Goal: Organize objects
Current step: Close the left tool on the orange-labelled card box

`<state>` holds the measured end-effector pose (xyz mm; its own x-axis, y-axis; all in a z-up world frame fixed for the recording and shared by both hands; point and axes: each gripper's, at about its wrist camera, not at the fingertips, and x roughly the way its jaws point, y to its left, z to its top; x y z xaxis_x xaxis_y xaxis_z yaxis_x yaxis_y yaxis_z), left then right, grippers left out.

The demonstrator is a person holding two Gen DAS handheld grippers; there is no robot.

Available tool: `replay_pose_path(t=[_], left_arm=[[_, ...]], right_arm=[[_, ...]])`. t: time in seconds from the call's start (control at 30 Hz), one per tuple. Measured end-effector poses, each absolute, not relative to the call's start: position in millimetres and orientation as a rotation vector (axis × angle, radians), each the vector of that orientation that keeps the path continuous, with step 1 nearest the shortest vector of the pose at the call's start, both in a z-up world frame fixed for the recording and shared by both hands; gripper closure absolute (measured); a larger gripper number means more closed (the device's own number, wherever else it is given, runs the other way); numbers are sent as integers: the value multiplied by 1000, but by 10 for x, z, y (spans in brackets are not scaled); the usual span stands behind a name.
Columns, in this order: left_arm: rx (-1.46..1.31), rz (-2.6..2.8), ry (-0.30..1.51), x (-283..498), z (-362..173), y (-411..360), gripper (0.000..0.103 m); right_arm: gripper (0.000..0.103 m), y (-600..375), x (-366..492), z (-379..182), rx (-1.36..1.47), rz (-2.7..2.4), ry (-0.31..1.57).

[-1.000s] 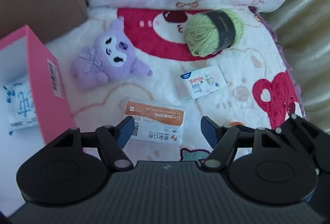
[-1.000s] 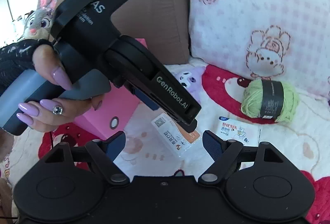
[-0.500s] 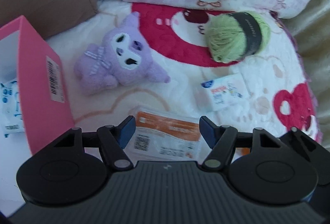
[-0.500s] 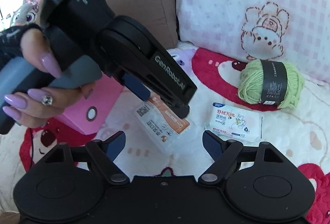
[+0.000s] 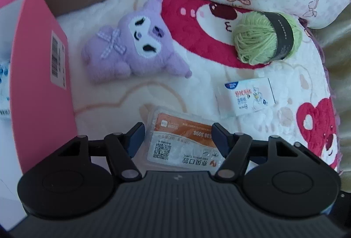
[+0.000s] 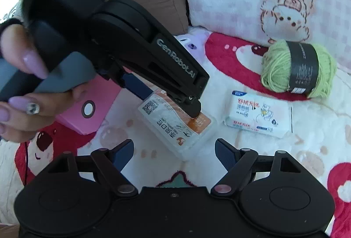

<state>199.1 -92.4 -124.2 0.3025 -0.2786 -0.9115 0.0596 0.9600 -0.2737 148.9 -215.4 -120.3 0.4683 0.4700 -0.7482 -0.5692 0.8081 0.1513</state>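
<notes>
- Left gripper (image 5: 177,136): fingers spread wide, straddling the packet (image 5: 183,144) lying flat on the blanket (image 5: 131,93).
- Packet looks light, thin and slippery; pinch across its short edges.
- Right gripper (image 6: 174,153): fingers apart, empty.

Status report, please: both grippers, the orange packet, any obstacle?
Left gripper open, straddling orange packet. Right gripper open, empty. Packet flat on blanket; nothing blocking.

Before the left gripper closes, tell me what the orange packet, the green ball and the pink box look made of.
Orange packet: clear glossy plastic film, judging by its sheen and sealed rim.
Green ball: wound yarn, matte strands, black paper-like band.
Pink box: probably smooth cardboard, with crisp edges and a barcode sticker.
</notes>
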Motion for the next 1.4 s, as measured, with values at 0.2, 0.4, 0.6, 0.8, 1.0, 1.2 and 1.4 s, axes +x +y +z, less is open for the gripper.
replay_pose_path(t=[0.2, 0.4, 0.6, 0.8, 1.0, 1.2, 1.4], left_arm=[[-279, -240, 1278, 1909, -1282, -948, 48], [-324, -232, 1271, 1861, -1301, -920, 51], [-329, -214, 1230, 1816, -1323, -951, 51], [-351, -203, 1195, 1770, -1350, -950, 50], [-354, -204, 1161, 1720, -1367, -963, 50], [-356, -214, 1134, 1618, -1331, -949, 51], [-353, -241, 1122, 1467, -1236, -918, 52]], right_arm=[[18, -2210, 1488, -1230, -88, 615, 888], [17, -2290, 1508, -1257, -18, 581, 888], [17, -2279, 1502, -1335, -18, 565, 889], [16, -2255, 1575, -1479, -10, 543, 896], [16, -2256, 1598, -1486, -38, 543, 874], [22, -2208, 1536, -1429, -123, 532, 855], [23, -2290, 1440, -1303, -119, 533, 851]])
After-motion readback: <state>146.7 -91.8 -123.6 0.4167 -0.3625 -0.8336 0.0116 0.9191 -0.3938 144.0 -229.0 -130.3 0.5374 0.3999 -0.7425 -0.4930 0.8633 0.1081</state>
